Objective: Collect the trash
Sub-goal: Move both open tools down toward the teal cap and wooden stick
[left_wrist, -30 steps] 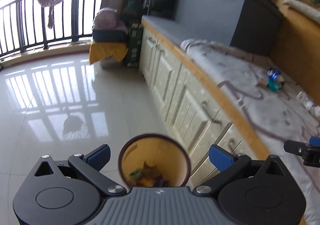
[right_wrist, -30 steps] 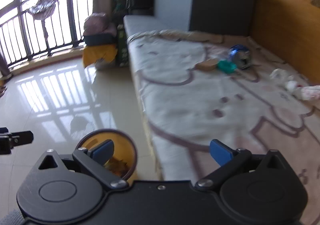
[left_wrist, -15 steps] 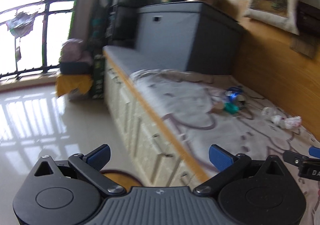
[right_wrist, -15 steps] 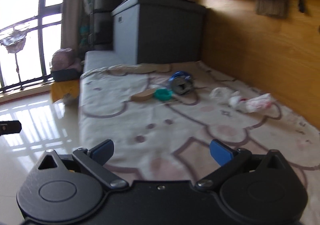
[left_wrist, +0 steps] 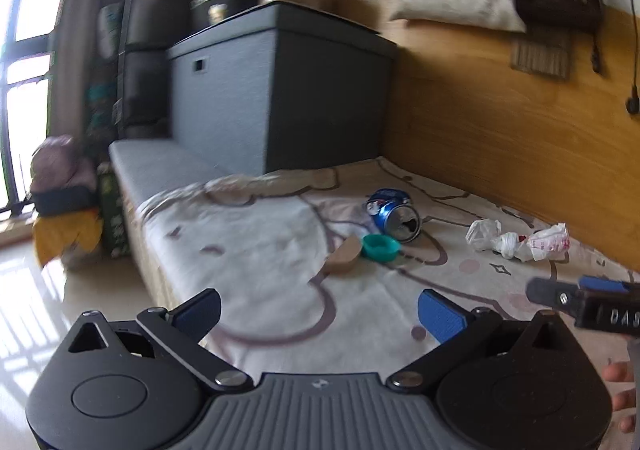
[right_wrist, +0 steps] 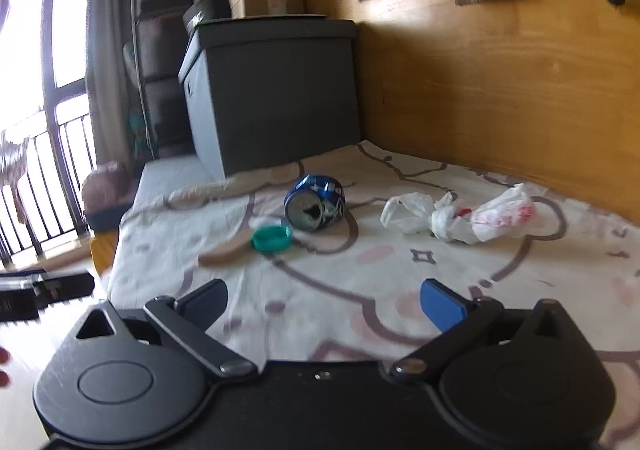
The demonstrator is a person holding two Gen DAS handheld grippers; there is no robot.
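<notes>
Trash lies on a patterned bed cover (left_wrist: 260, 250): a crushed blue can (left_wrist: 394, 214) (right_wrist: 316, 202), a teal lid (left_wrist: 381, 247) (right_wrist: 271, 239), a brown cardboard piece (left_wrist: 344, 260) (right_wrist: 224, 252), and crumpled white plastic bags (left_wrist: 518, 238) (right_wrist: 460, 216). My left gripper (left_wrist: 320, 312) is open and empty, hovering short of the trash. My right gripper (right_wrist: 324, 300) is open and empty over the cover; it also shows at the right edge of the left wrist view (left_wrist: 584, 296).
A grey storage box (left_wrist: 276, 98) (right_wrist: 272, 94) stands at the far end of the bed. A wooden wall (left_wrist: 520, 122) runs along the right. Tiled floor (left_wrist: 36, 310) and a balcony railing (right_wrist: 48, 178) lie to the left.
Both grippers have swung up and right from the orange bin on the floor toward the bed. The bin has left view; the trash on the cover is nearer.
</notes>
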